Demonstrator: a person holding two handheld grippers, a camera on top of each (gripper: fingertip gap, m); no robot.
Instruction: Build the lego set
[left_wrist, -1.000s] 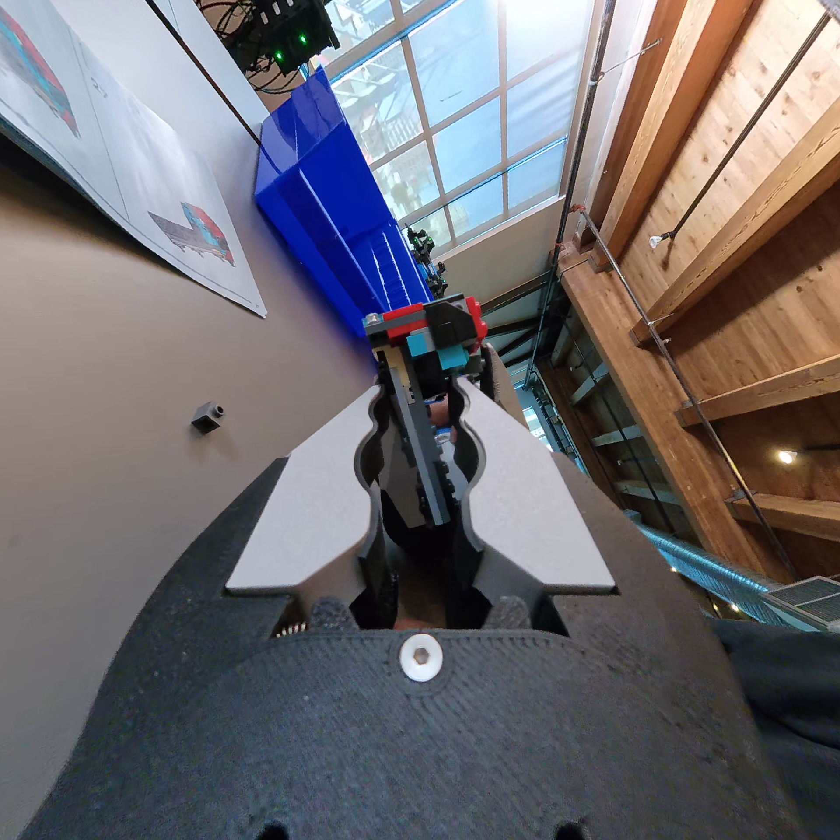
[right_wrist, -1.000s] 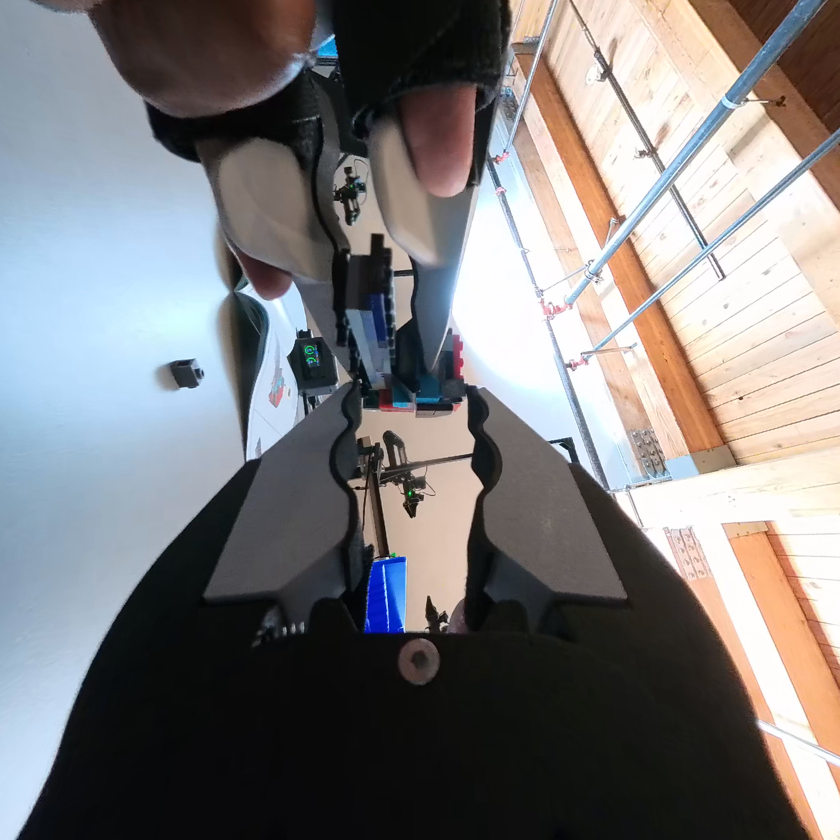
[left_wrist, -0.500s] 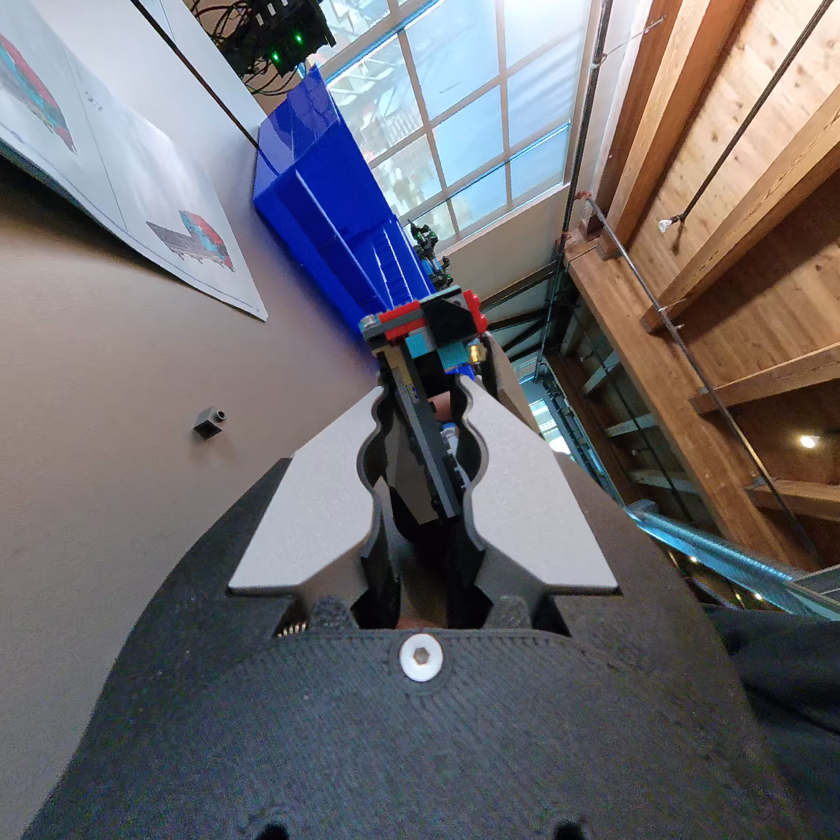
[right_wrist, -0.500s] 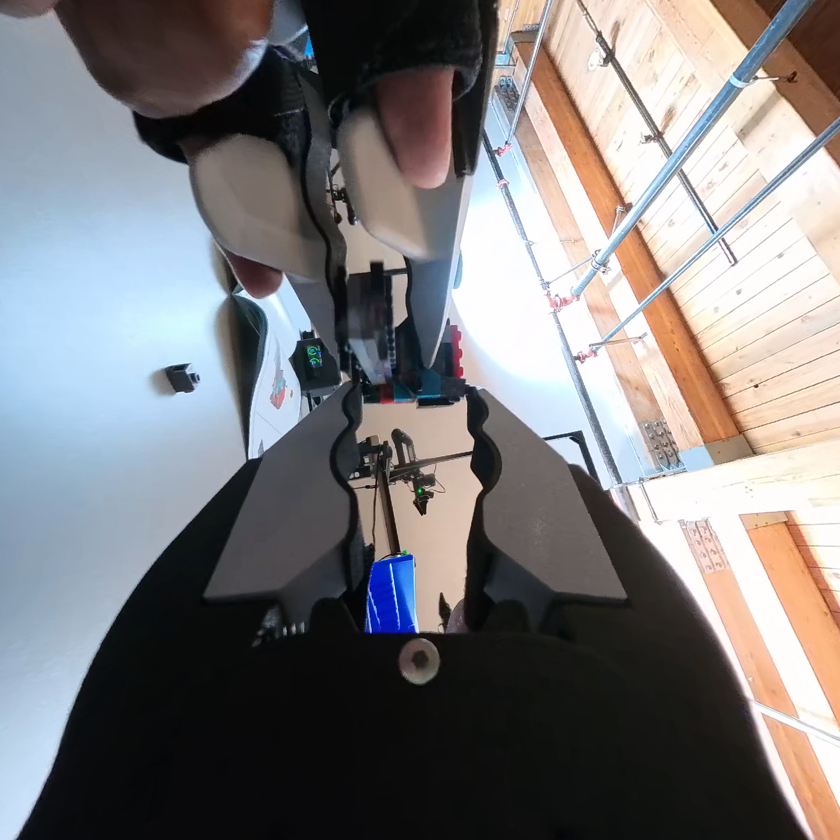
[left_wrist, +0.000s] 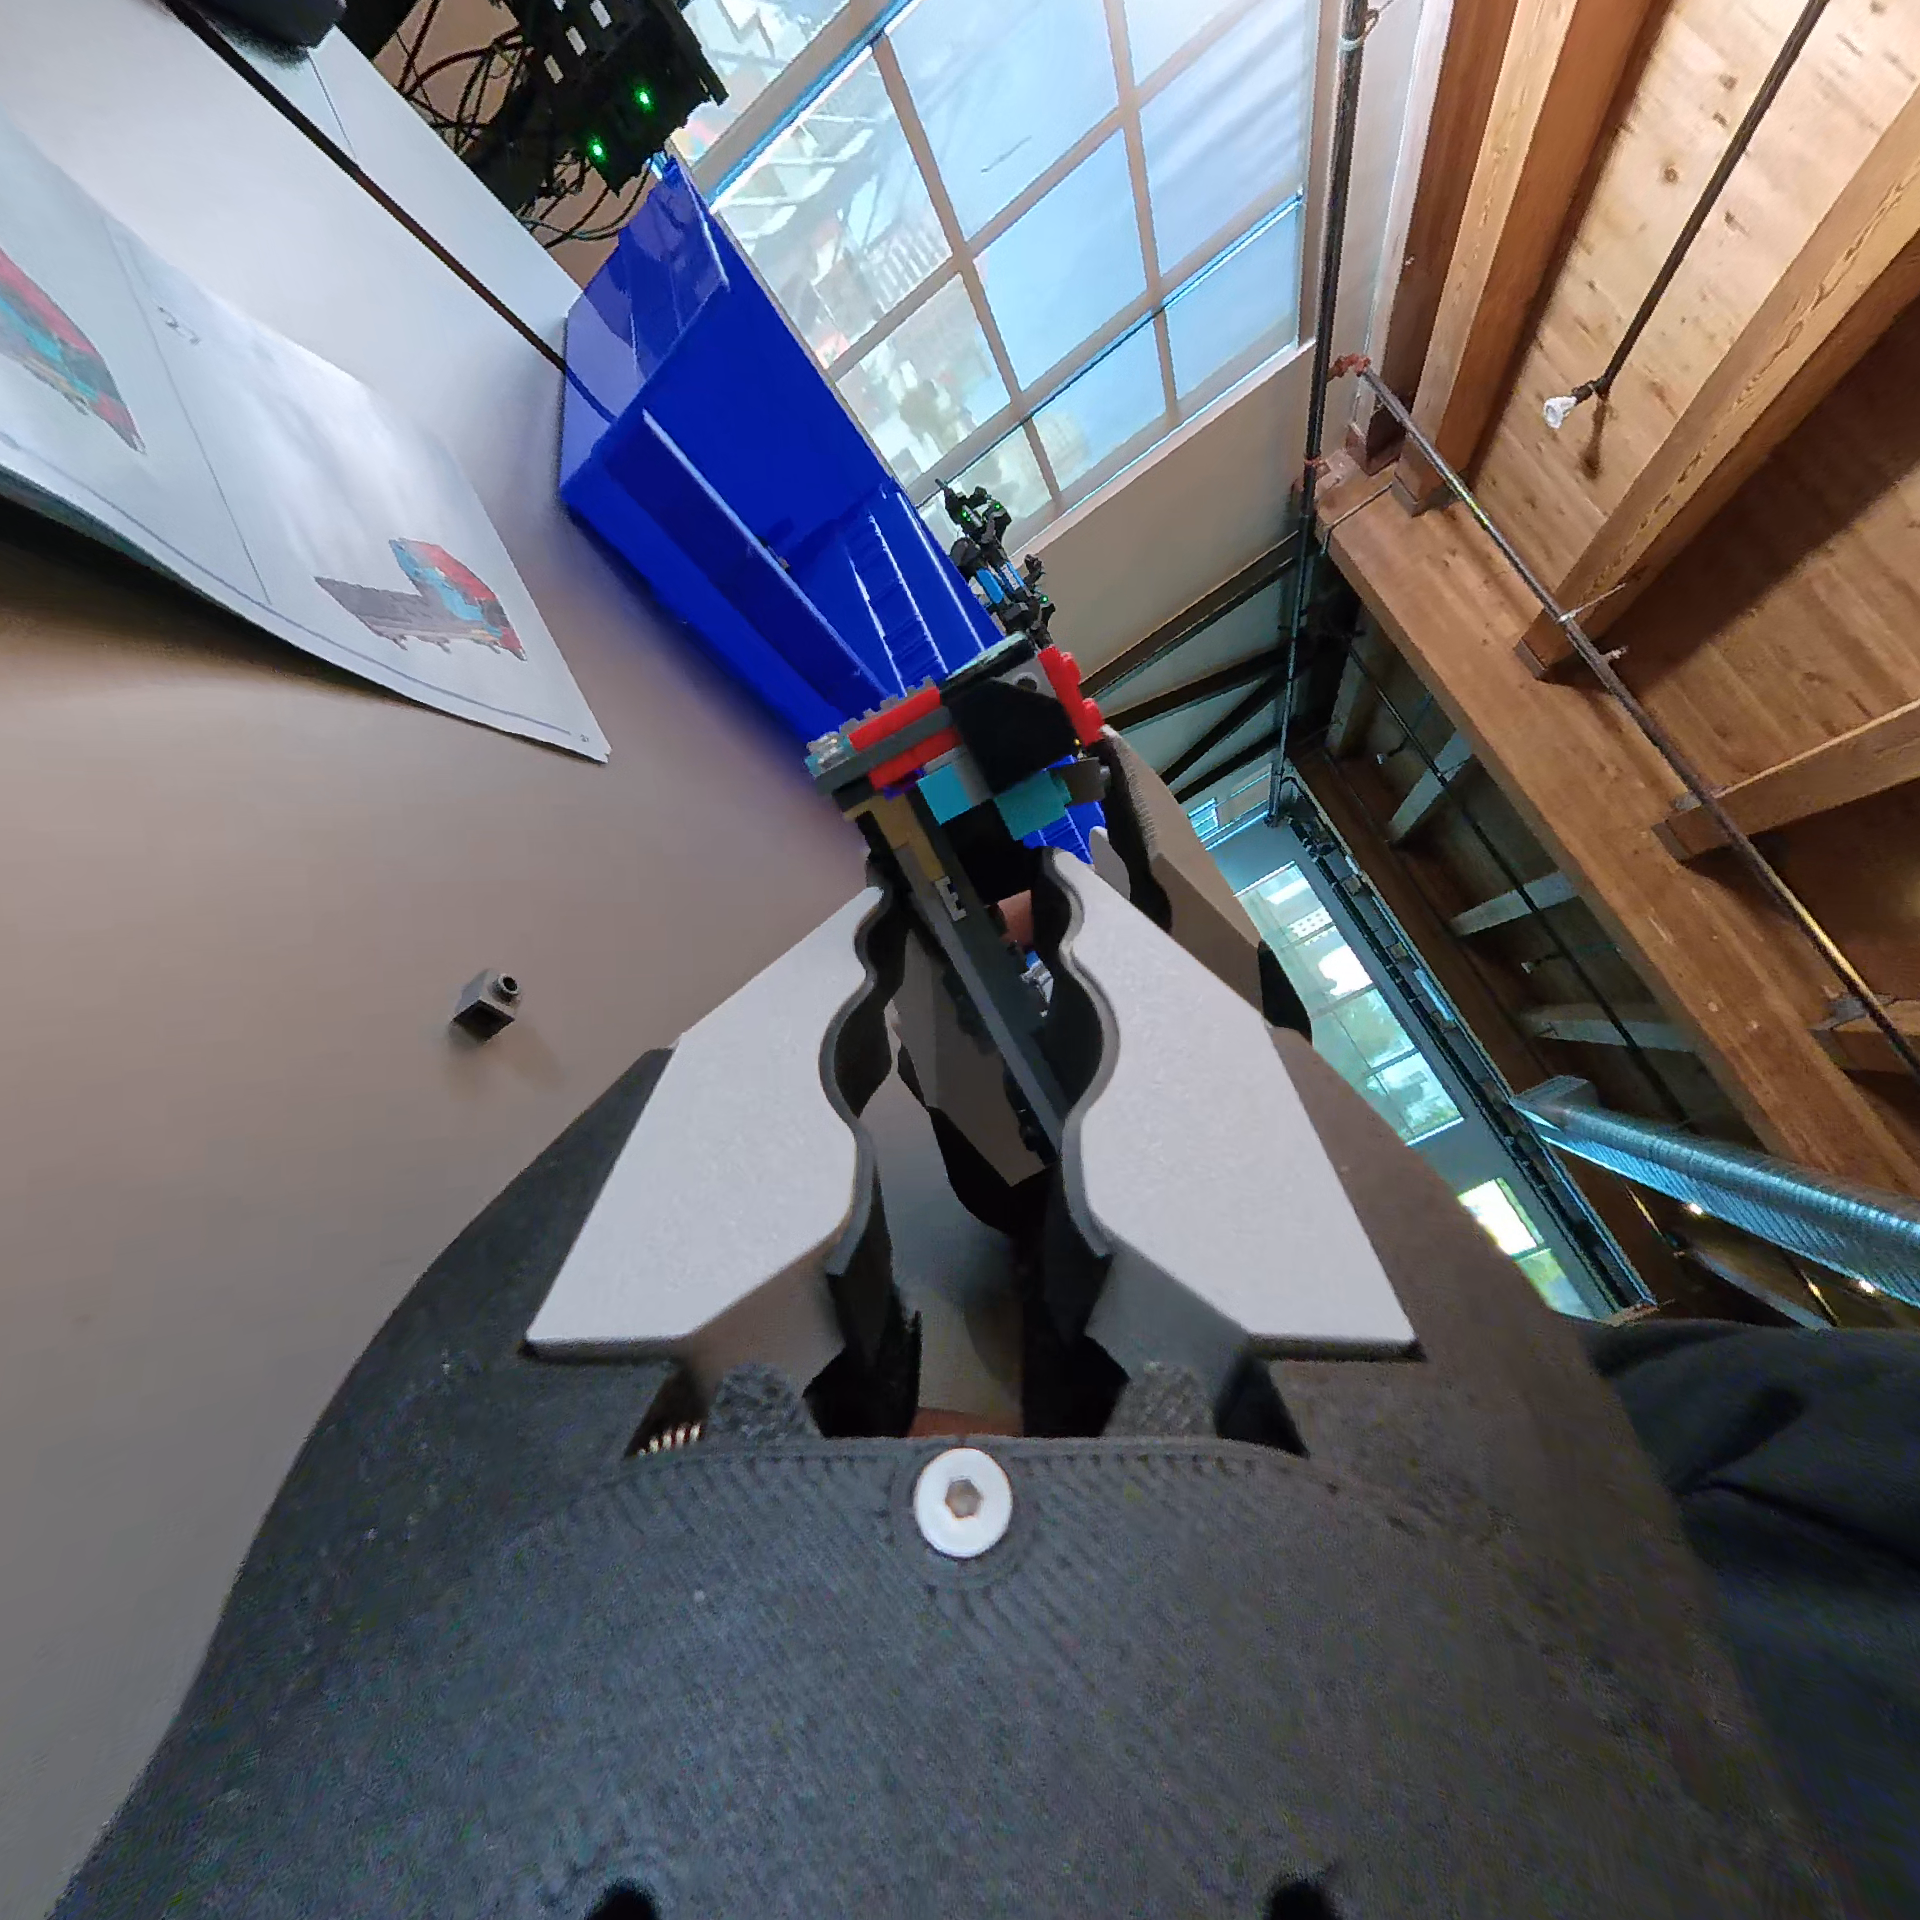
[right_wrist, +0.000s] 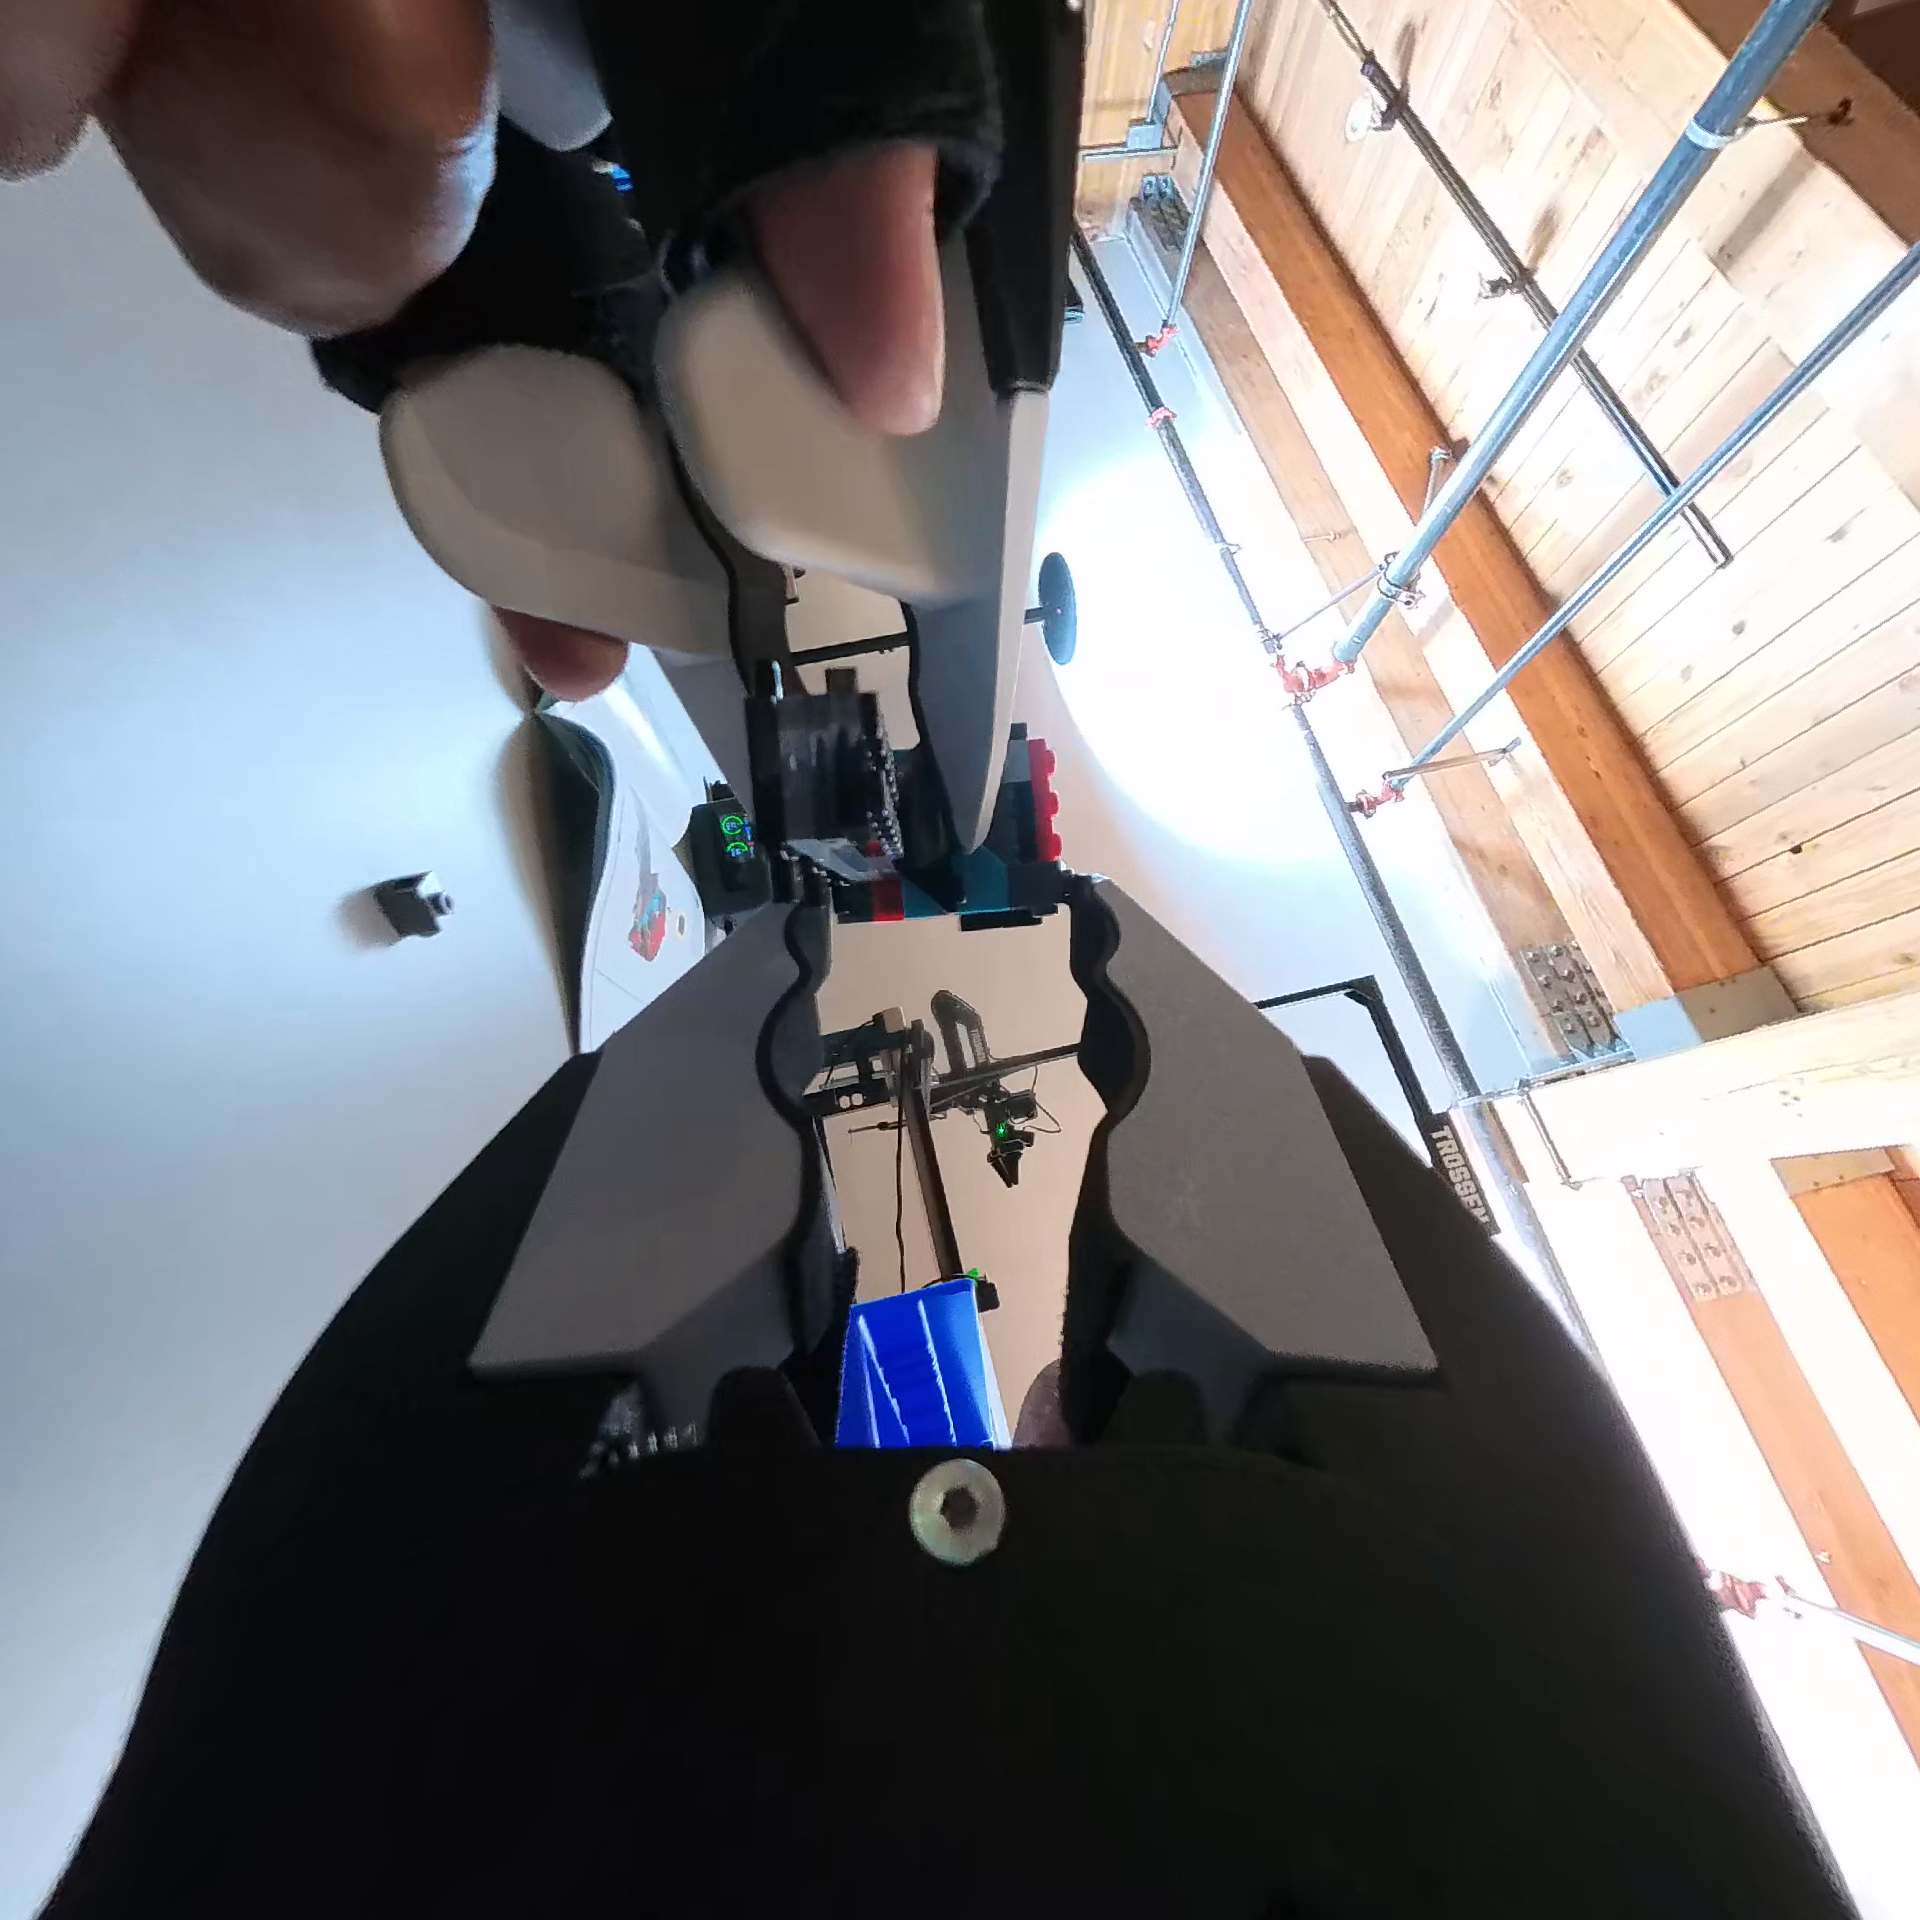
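My left gripper (left_wrist: 966, 883) is shut on the lego model (left_wrist: 956, 748), a dark grey plate with red, teal and black bricks stacked at its far end, held up off the table. In the right wrist view the left gripper (right_wrist: 862, 758) comes in from above with a hand on it, and the model (right_wrist: 935, 883) hangs from it. My right gripper (right_wrist: 940, 909) is open, its tips on either side of the model's red and teal end; I cannot tell whether they touch. A small dark grey brick (left_wrist: 483, 1006) lies loose on the table, also in the right wrist view (right_wrist: 410, 904).
An open instruction booklet (left_wrist: 312, 520) lies on the table (left_wrist: 208, 1039) beyond the loose brick. A blue bin (left_wrist: 748, 499) stands behind it, near camera rigs with green lights. Wooden beams and metal pipes fill the right side of both views. My left and right fingertips are right by each other.
The right gripper and the model have come together: the model's end, short of the right fingertips a second ago, now sits between them. The left gripper still holds the model.
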